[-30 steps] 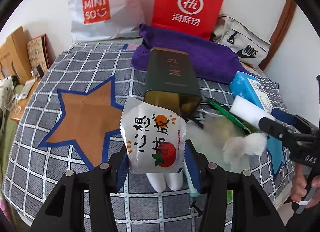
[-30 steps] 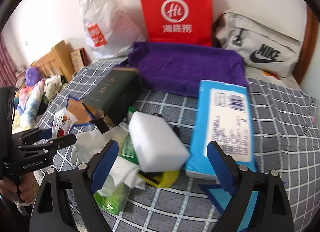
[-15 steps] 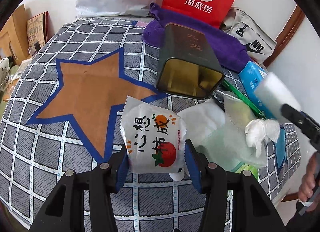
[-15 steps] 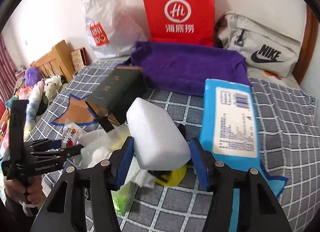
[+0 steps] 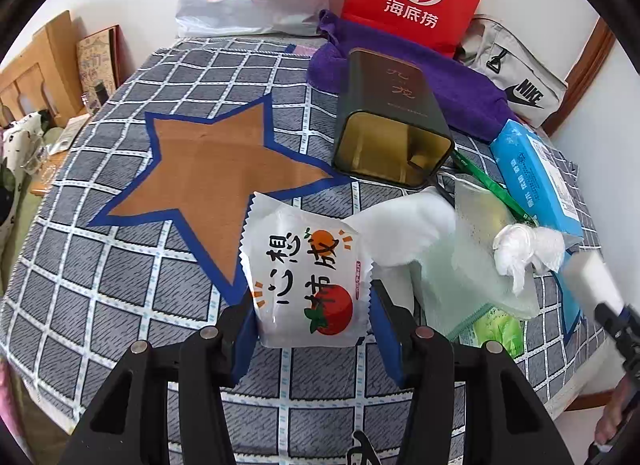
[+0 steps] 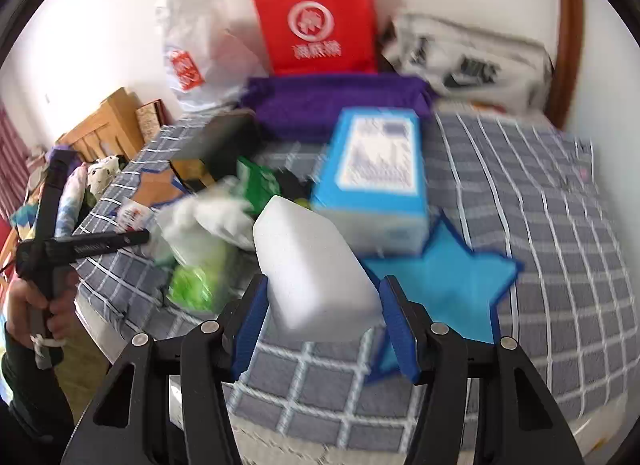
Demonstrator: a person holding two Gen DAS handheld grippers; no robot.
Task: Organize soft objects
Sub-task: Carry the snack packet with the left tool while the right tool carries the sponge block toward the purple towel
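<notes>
So the right gripper [image 6: 322, 311] has just closed its jaws on the white sponge [image 6: 312, 265], held above the bed [image 6: 560, 225] by the blue star. Left gripper [image 5: 310, 331] is clenched on the snack packet [image 5: 304, 277], poking up between its jaws.

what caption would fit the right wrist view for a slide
Right gripper clamps a white sponge block above the grid-patterned bedspread, blue tissue pack behind.
</notes>
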